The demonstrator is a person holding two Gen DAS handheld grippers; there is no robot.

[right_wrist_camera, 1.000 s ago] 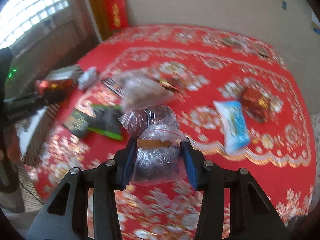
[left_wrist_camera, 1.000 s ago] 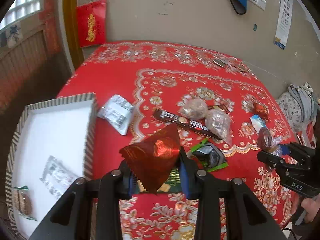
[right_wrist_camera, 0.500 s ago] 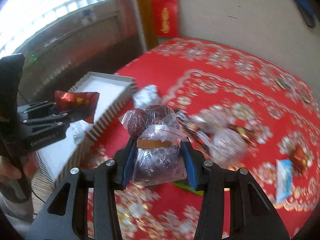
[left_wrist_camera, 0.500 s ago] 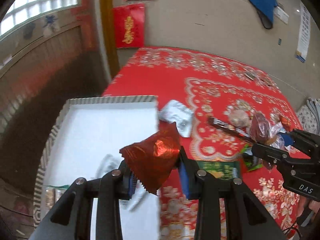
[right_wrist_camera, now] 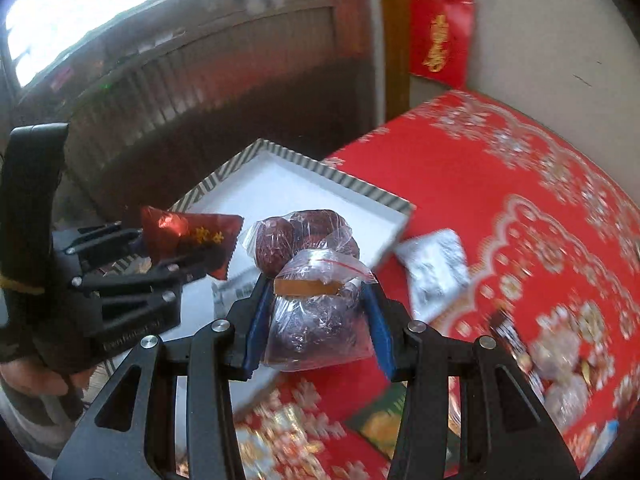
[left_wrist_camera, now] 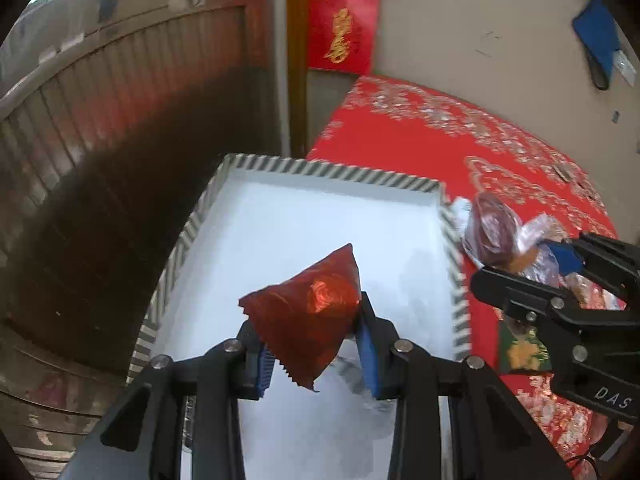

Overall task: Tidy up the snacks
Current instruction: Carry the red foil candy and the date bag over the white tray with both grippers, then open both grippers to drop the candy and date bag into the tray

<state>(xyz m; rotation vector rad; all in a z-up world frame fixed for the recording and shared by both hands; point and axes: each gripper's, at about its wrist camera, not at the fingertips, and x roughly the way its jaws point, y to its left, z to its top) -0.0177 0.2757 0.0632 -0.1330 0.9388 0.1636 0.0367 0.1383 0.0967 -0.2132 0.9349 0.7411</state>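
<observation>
Grippers: two | left gripper (left_wrist_camera: 316, 354) clamps one red packet (left_wrist_camera: 306, 312) | right gripper (right_wrist_camera: 318, 326) clamps one date bag (right_wrist_camera: 312, 280) | one tray (left_wrist_camera: 320, 176)

A crinkled red foil snack packet (left_wrist_camera: 306, 312) with serrated edges and gold lettering sits pinched between the left gripper's (left_wrist_camera: 316, 350) blue pads, held in the air over the white tray (left_wrist_camera: 320, 224) with the striped rim. A clear plastic bag of dark red dates (right_wrist_camera: 310, 280), sealed with a red zip strip and bearing an orange label, is clamped in the right gripper (right_wrist_camera: 316, 320), above the tray's near corner. A silver-white packet (right_wrist_camera: 434, 272) lies flat on the red patterned tablecloth (right_wrist_camera: 500, 184) just beside the tray.
</observation>
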